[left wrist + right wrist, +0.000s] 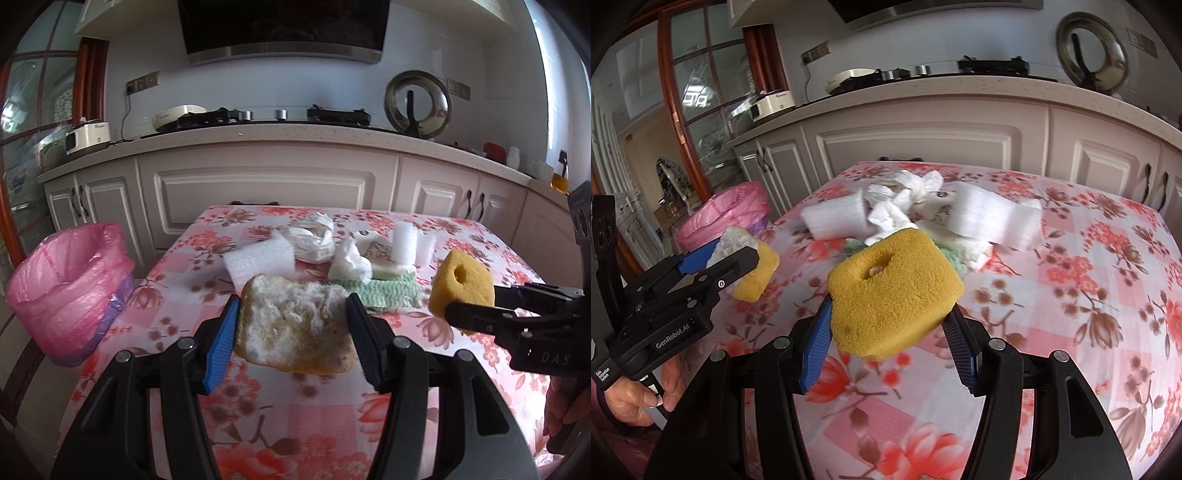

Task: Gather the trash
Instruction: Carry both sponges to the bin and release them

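Observation:
My left gripper [291, 332] is shut on a worn yellow sponge with a frayed white top [293, 325], held above the floral table [295, 424]. My right gripper [892, 332] is shut on a yellow sponge with a hole in it [894, 288], also clear of the table. Each gripper shows in the other's view: the right one [469, 306] at the right edge, the left one [738, 258] at the left. A bin lined with a pink bag [70, 288] stands on the floor left of the table. More trash lies mid-table: white foam pieces [258, 264], crumpled tissue [349, 264], a green cloth [391, 293].
Kitchen cabinets [266, 192] and a counter with a stove [273, 116], a cooker and a pot lid run behind the table. A plastic bag [312, 236] and foam rolls [404, 242] lie in the pile. A person's hand [639, 395] holds the left gripper's handle.

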{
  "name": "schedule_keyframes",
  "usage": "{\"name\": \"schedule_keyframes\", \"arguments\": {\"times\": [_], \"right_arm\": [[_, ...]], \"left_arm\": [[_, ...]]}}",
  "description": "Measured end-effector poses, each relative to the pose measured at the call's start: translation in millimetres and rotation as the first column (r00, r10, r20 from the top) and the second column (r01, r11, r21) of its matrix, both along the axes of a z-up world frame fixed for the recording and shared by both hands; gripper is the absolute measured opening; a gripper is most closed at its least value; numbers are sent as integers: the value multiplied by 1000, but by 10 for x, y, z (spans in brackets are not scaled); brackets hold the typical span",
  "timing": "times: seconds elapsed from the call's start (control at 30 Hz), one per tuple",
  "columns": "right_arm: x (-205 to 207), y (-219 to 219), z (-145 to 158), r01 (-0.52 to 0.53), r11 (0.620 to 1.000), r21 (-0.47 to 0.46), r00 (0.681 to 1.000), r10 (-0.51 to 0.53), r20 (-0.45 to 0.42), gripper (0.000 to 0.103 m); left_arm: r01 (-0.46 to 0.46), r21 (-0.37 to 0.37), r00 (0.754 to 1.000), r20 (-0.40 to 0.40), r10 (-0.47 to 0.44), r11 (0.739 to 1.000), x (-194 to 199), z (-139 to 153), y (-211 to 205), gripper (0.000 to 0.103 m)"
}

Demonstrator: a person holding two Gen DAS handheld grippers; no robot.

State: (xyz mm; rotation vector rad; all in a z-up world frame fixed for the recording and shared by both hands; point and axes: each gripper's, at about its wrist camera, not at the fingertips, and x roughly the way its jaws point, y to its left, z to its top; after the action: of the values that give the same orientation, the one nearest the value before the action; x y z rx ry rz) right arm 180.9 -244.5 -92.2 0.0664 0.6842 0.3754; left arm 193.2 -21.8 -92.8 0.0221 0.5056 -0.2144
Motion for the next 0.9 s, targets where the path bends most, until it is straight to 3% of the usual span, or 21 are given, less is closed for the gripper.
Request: {"name": "schedule_keyframes", "arguments": {"times": [0.3,0.57,0.9], "right_arm": [[157,584,419,-133,991,-2,979,131,155,56],[484,1274,641,-265,964,-10,939,260,224,56],[918,2190,865,-378,926,-14,894,368,257,56]], "left_arm": [[-160,-2,982,102,159,987,-121,326,536,56],[-329,-3,934,146,326,944,-104,507,1189,56],[-473,2,862,206,462,881,4,701,1924,56]]}}
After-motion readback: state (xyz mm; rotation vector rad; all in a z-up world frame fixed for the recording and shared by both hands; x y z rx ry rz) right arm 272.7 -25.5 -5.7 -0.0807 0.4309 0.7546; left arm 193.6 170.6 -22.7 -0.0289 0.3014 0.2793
